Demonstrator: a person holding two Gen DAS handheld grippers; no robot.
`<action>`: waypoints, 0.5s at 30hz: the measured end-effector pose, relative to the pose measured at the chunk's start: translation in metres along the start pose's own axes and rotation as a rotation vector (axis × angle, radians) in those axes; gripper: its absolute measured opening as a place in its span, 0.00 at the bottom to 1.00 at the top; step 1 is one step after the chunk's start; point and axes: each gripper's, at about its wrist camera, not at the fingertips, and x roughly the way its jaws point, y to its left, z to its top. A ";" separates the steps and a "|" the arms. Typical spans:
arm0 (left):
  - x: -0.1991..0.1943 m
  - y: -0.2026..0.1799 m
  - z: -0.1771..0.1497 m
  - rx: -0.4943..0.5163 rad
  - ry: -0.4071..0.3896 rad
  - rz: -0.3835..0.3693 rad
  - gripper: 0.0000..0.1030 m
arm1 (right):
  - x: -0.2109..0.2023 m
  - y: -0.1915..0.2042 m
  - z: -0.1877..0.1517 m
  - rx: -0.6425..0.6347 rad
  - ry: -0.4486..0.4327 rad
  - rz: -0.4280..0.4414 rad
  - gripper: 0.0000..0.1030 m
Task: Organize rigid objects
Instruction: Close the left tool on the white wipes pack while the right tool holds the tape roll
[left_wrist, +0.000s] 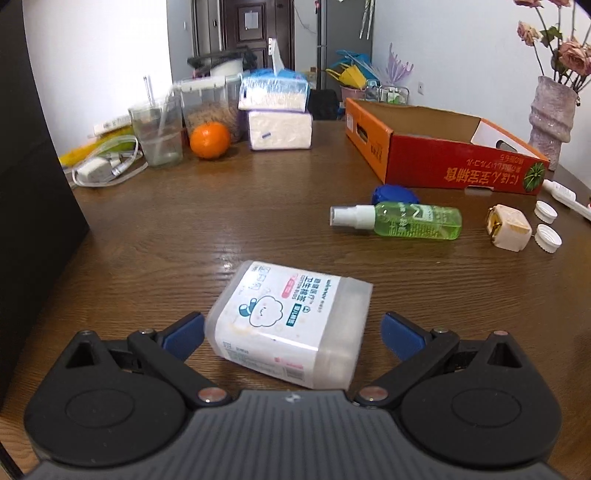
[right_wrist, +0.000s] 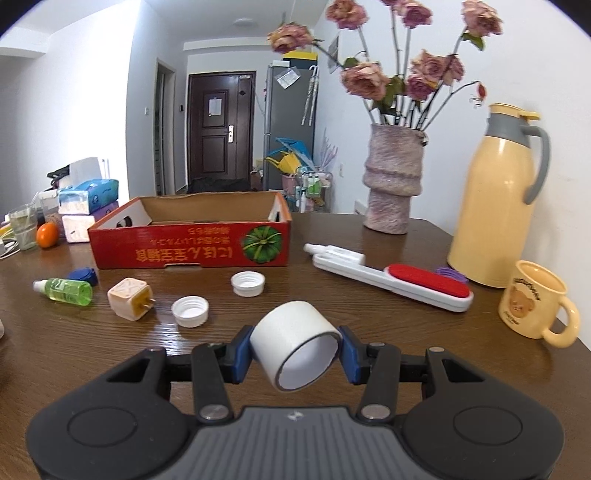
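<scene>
My left gripper (left_wrist: 291, 332) is open, its blue fingers either side of a white cotton-swab box (left_wrist: 290, 321) lying on the wooden table (left_wrist: 184, 229); neither finger clearly presses it. My right gripper (right_wrist: 295, 350) is shut on a white tape roll (right_wrist: 297, 345), held just above the table. An open red cardboard box (left_wrist: 443, 151) (right_wrist: 192, 240) stands at the back. A green spray bottle (left_wrist: 406, 219) (right_wrist: 64, 291), a blue cap (left_wrist: 395, 194) (right_wrist: 83, 275), a beige plug cube (left_wrist: 509, 227) (right_wrist: 129, 299) and two white caps (right_wrist: 190, 312) (right_wrist: 248, 283) lie loose.
A vase of dried roses (right_wrist: 393, 184), a yellow thermos (right_wrist: 498, 199), a yellow mug (right_wrist: 535, 301) and a red-and-white lint brush (right_wrist: 399, 284) stand right. Tissue packs (left_wrist: 277, 114), an orange (left_wrist: 209, 140), a glass (left_wrist: 157, 133) and a charger cable (left_wrist: 99, 170) sit back left.
</scene>
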 end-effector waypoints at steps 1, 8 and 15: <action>0.004 0.003 -0.001 -0.020 0.003 -0.011 1.00 | 0.003 0.004 0.001 -0.003 0.003 0.002 0.46; 0.011 0.015 0.001 -0.075 -0.005 -0.048 1.00 | 0.010 0.027 0.010 -0.039 0.002 0.030 0.46; 0.013 0.014 0.000 -0.075 -0.016 -0.055 0.88 | 0.017 0.041 0.011 -0.032 0.005 0.059 0.46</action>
